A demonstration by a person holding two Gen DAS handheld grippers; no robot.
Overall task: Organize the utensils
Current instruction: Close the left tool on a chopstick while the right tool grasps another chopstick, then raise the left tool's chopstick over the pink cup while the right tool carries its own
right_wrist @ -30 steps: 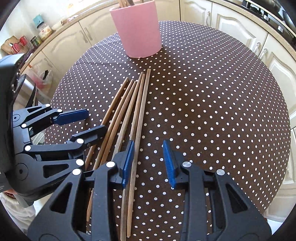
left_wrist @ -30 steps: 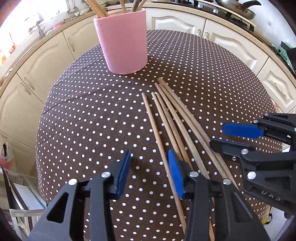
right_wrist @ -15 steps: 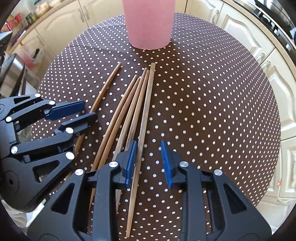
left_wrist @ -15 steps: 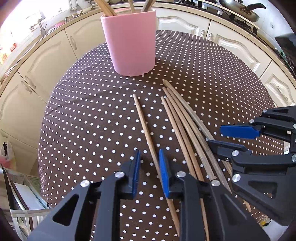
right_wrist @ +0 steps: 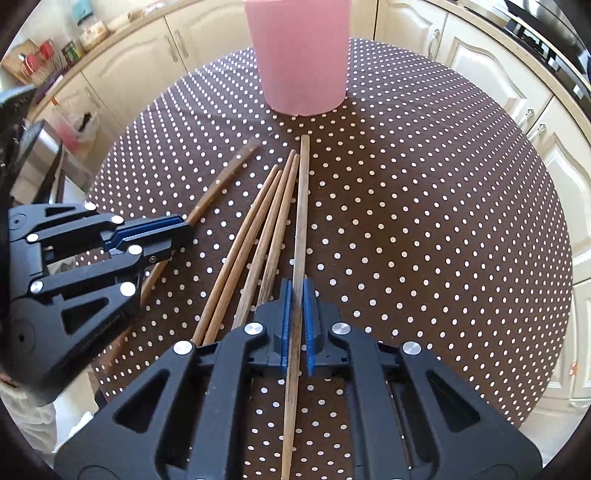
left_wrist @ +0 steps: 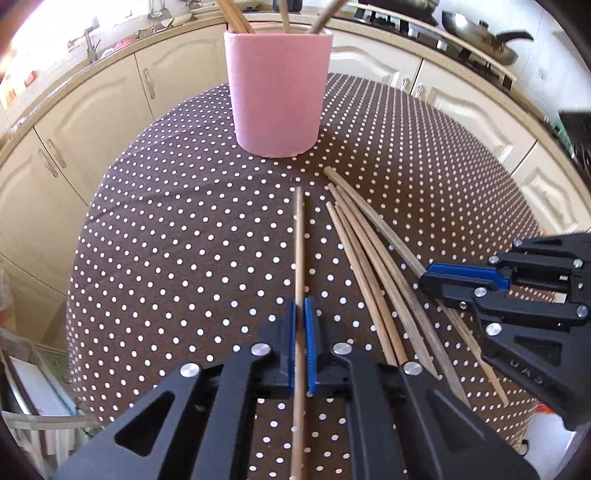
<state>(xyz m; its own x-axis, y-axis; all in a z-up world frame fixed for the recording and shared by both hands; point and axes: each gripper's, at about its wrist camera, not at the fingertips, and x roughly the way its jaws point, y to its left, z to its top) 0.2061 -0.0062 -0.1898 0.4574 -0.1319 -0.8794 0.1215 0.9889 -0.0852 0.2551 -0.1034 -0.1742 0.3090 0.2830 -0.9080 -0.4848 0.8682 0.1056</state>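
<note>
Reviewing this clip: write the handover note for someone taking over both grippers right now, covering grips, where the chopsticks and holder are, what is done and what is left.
Left gripper: shut on one chopstick, set apart to the left of the loose ones.
Right gripper: shut on the rightmost chopstick.
Both held sticks lie low over the polka-dot tablecloth, tips toward the pink holder.
Done: several chopsticks already stand in the holder.
Left: lift the two held sticks into the holder, then the four loose chopsticks lying between the grippers.
</note>
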